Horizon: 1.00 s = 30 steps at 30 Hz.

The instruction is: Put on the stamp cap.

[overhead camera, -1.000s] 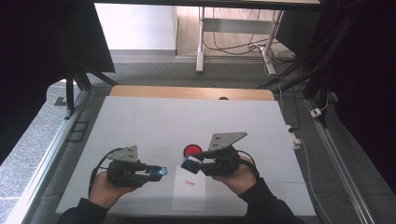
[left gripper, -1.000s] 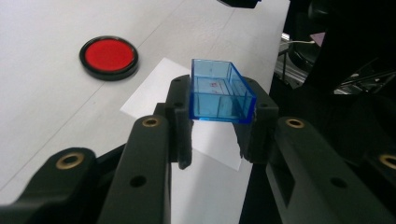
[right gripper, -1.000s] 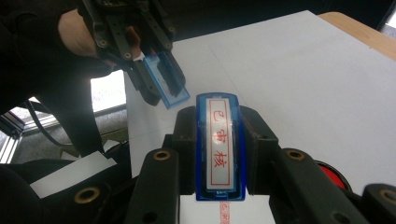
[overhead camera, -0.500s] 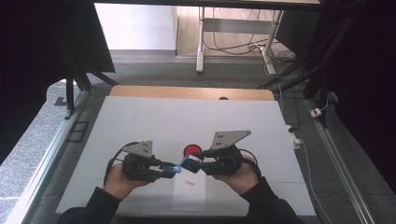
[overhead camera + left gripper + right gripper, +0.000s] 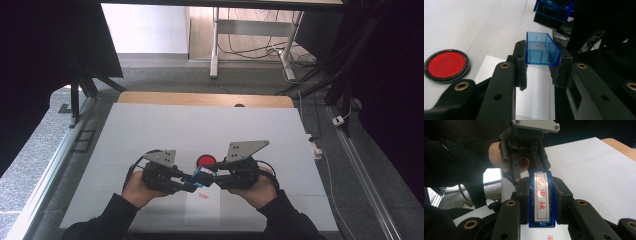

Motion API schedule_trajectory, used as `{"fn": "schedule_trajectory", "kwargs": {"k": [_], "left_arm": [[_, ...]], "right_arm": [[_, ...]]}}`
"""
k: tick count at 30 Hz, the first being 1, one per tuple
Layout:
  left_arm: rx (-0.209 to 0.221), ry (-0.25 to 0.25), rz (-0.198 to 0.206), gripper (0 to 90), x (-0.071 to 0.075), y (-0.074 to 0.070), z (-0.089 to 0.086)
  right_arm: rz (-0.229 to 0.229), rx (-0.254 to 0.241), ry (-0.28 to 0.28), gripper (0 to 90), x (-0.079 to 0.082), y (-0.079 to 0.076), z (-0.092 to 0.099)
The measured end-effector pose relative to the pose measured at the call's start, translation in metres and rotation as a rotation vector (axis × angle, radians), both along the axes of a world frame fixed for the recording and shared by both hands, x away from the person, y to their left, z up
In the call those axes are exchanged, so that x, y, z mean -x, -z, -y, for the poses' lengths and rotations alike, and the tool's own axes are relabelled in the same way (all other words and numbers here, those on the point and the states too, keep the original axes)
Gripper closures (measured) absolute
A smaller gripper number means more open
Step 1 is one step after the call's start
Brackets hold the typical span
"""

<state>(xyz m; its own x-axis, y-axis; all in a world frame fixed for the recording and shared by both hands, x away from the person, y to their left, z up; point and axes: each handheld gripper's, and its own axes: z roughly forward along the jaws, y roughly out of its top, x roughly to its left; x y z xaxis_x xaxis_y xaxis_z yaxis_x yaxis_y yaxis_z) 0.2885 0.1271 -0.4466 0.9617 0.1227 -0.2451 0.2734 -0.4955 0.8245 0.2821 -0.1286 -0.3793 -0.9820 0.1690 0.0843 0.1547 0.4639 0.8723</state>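
Nearest, the left gripper (image 5: 540,67) pinches a blue cap (image 5: 541,50), and the right gripper (image 5: 541,202) pinches a blue stamp (image 5: 541,200); they meet above the white desk (image 5: 150,130), with the red ink pad (image 5: 205,161) just beyond.

Cap (image 5: 541,49): clear blue plastic, glossy, smooth. Stamp (image 5: 541,199): blue plastic body, glossy white face with red characters. Ink pad (image 5: 446,64): matt red centre, shiny dark rim. Grippers (image 5: 192,182) (image 5: 211,176): matt black plastic, brass-look fittings, grey metal plates. Table (image 5: 210,125): matt white sheet, wood edge. Paper (image 5: 202,212): white, smooth.
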Motion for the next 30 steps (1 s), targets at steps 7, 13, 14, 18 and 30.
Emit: {"fn": "schedule_trajectory", "kwargs": {"k": [7,13,14,18,30], "left_arm": [[0.032,0.059,-0.015,69.0,-0.001,0.003,0.0],[0.041,0.101,-0.014,69.0,0.0,0.005,0.002],[0.041,0.104,-0.013,69.0,0.0,0.005,0.002],[0.044,0.121,-0.011,69.0,0.0,0.005,0.002],[0.087,0.151,0.006,69.2,0.003,0.003,0.001]], "right_arm": [[-0.013,0.0,-0.027,70.8,0.0,0.003,-0.003],[-0.024,0.006,-0.05,70.8,0.001,0.005,-0.006],[-0.028,0.005,-0.055,70.8,0.001,0.005,-0.007],[-0.029,0.014,-0.068,70.8,0.002,0.006,-0.008],[-0.057,-0.003,-0.1,70.9,0.003,0.007,-0.01]]}}
